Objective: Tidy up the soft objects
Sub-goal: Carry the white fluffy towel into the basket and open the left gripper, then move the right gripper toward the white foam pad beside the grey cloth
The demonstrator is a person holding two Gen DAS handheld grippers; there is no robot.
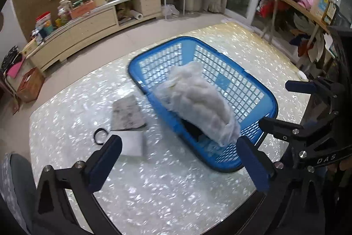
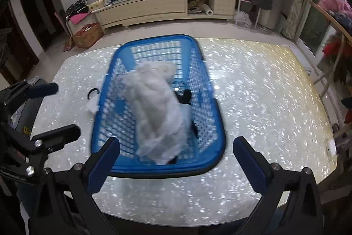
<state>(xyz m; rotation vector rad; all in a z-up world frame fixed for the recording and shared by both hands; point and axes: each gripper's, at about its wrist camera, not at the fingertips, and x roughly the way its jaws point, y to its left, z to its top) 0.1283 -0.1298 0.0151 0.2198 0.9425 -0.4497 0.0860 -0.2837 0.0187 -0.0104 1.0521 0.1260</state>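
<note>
Left gripper (image 1: pixel 179 160) is seen nearest the lens, jaws spread wide, nothing gripped; only the pearly tabletop (image 1: pixel 154 191) is framed between its blue pads (image 1: pixel 105 165). Right gripper (image 2: pixel 176 160) is likewise held wide open and empty, above the near rim of the blue plastic laundry basket (image 2: pixel 211 131).

A fluffy white cloth (image 1: pixel 198 102) is seen in the basket, blurred, draped over the left wall with one end raised; whether it is settled or falling cannot be told. Something black (image 2: pixel 187 96) is partly covered beneath it.

Both tools are judged to be held clear above the table so the cloth can drop in freely.

Outside the basket, just beside its left wall, are left a grey speckled cloth (image 1: pixel 127 112), a white folded cloth (image 1: pixel 132 143) and a black hair tie (image 1: pixel 100 136). These are judged still to be sorted.
</note>
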